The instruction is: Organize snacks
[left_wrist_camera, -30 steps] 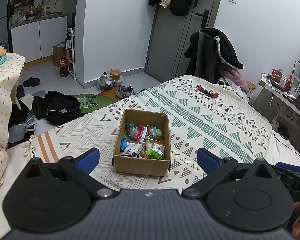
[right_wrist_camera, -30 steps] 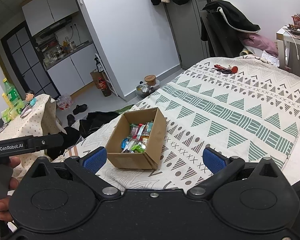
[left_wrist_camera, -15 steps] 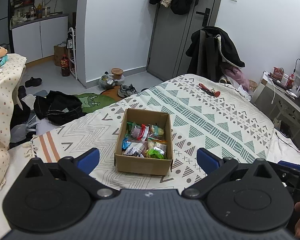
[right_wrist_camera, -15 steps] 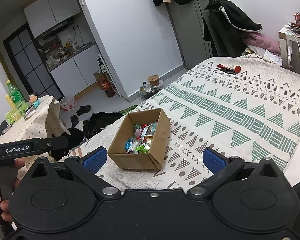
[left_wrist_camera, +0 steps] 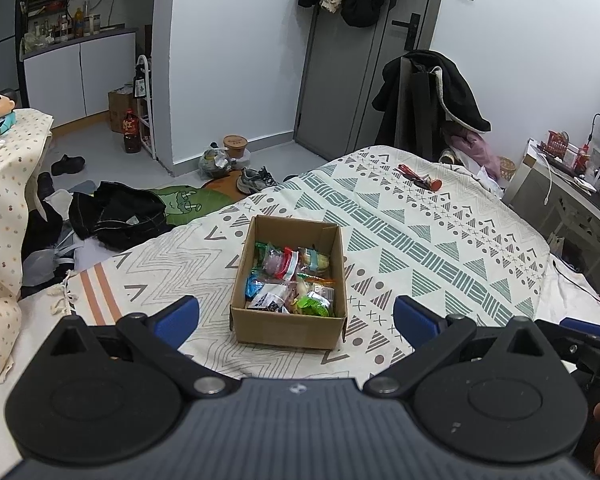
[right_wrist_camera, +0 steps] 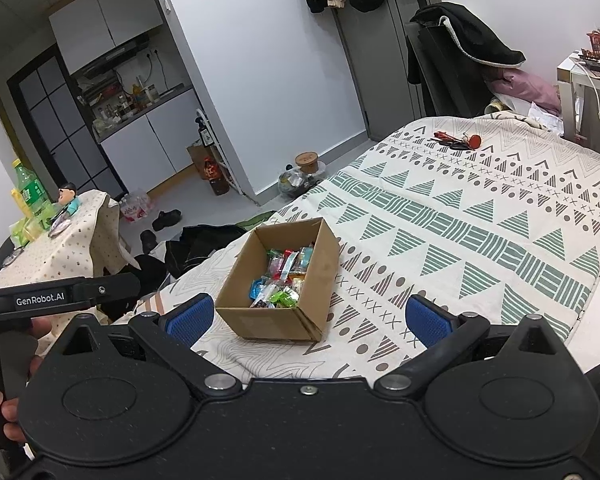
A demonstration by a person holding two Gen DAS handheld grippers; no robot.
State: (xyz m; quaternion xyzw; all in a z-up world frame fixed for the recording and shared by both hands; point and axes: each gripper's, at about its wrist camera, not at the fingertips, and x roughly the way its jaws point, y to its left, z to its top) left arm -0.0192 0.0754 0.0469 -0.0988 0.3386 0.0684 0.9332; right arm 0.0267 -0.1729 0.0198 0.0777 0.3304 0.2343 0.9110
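From your left wrist view, your left claw (left_wrist_camera: 296,318) is spread wide and empty above the patterned bed cover (left_wrist_camera: 420,240). The open brown cardboard box (left_wrist_camera: 290,328) of bright wrapped snacks (left_wrist_camera: 292,276) sits on the bed between its blue pads.

From your right wrist view, your right claw (right_wrist_camera: 310,316) is likewise spread and empty; the box sits just ahead, nearer its left pad.

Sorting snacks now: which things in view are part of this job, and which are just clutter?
Job:
- open brown cardboard box on the patterned bedspread
- colourful wrapped snack packets inside it
- left gripper and right gripper, both open and empty

Clutter:
- red and black small items further up the bed
- black clothing on the floor
- grey sneakers
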